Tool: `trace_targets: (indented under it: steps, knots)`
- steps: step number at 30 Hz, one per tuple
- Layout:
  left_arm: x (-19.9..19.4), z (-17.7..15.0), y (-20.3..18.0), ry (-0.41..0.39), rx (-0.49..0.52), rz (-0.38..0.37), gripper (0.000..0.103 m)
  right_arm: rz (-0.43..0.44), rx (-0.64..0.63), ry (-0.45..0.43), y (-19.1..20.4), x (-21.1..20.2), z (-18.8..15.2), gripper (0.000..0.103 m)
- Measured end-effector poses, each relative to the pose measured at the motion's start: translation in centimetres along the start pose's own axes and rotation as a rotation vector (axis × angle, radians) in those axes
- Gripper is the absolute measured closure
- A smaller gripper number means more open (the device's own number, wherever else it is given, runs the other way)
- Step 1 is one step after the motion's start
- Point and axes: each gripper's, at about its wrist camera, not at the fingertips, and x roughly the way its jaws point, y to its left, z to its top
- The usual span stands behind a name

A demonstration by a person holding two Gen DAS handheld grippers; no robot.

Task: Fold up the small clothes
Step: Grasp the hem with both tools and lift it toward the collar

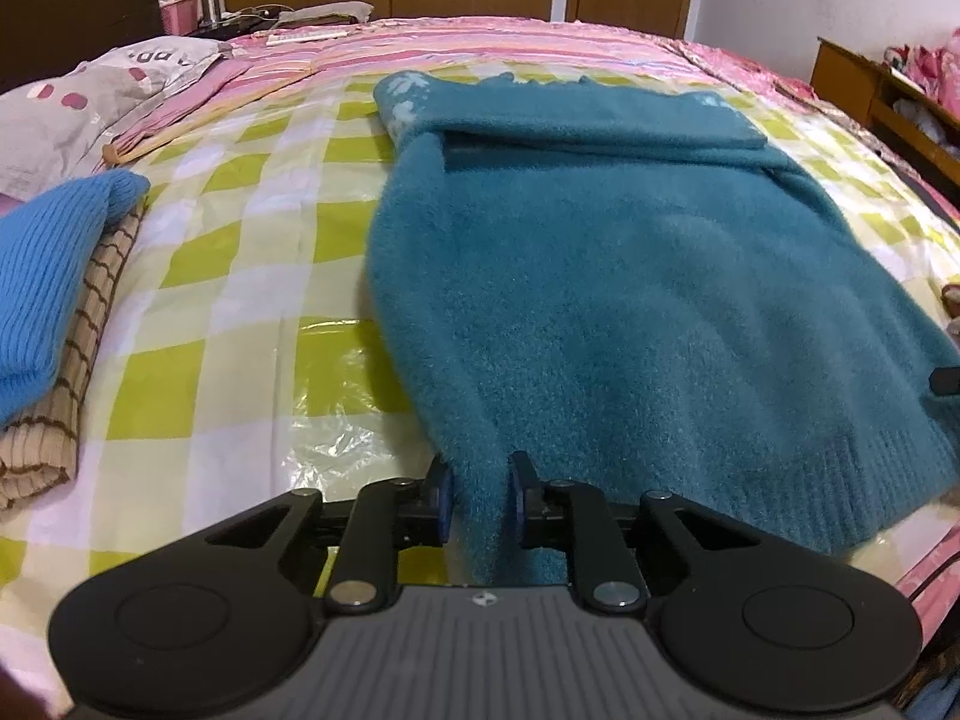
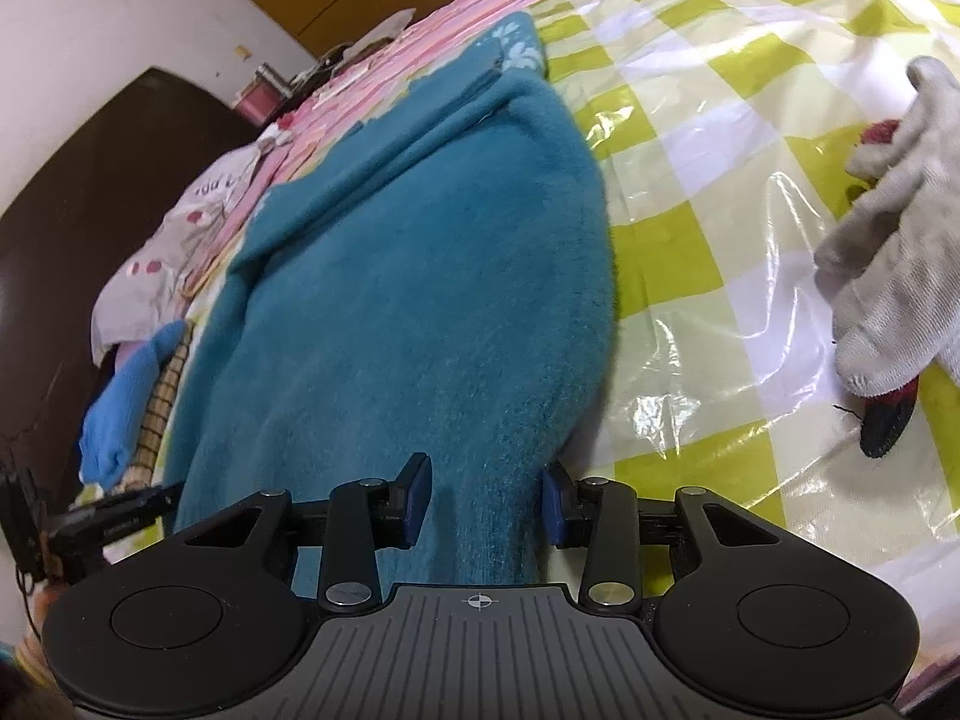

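A fuzzy teal sweater (image 1: 630,276) lies flat on the green-checked plastic sheet (image 1: 240,276), its sleeves folded across the upper part. My left gripper (image 1: 481,498) is at the near left corner of the hem, shut on a raised pinch of the teal fabric. In the right wrist view the same sweater (image 2: 420,252) runs away from me, and my right gripper (image 2: 486,501) holds the near hem between its blue pads, which press on the bunched cloth from both sides. The edge of the other gripper (image 2: 108,522) shows at the left.
A folded blue knit (image 1: 42,288) rests on a folded beige striped garment (image 1: 66,396) at the left of the bed. A grey patterned pillow (image 1: 78,102) lies behind them. A pale grey knitted piece (image 2: 900,228) with red and dark parts lies right of the sweater. A wooden shelf (image 1: 870,90) stands at the bed's right.
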Motion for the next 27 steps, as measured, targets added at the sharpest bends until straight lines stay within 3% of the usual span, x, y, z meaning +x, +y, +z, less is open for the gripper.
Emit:
trace_targets:
  steps: [2,4,7,9,12,15,21,27]
  knots:
    - [0.3,0.1,0.0,0.017,0.020,0.004,0.076,0.012,0.005,0.019,0.0,0.0,0.0,0.066]
    - [0.3,0.3,0.1,0.025,0.014,-0.004,0.076,0.027,0.018,0.023,-0.2,0.0,0.0,0.074]
    - [-0.2,0.3,0.3,0.004,0.005,-0.026,0.083,0.047,0.052,0.018,-0.5,0.1,-0.1,0.083]
    - [-0.7,0.1,0.4,-0.015,0.002,-0.040,0.084,0.085,0.080,0.003,-0.9,-0.3,-0.1,0.084]
    - [-0.9,0.2,0.8,-0.028,-0.029,-0.072,0.084,0.113,0.124,-0.004,-1.6,-0.6,-0.1,0.084]
    - [-0.3,0.2,0.7,-0.009,-0.025,-0.055,0.084,0.050,0.094,0.013,-1.7,-0.2,-0.1,0.081]
    - [-0.1,0.0,0.1,0.009,0.025,-0.030,0.079,0.026,0.050,0.025,-1.3,-0.6,-0.2,0.076]
    - [0.6,0.2,0.8,0.032,-0.027,-0.045,0.072,0.059,0.077,0.022,-1.2,0.1,-0.2,0.068]
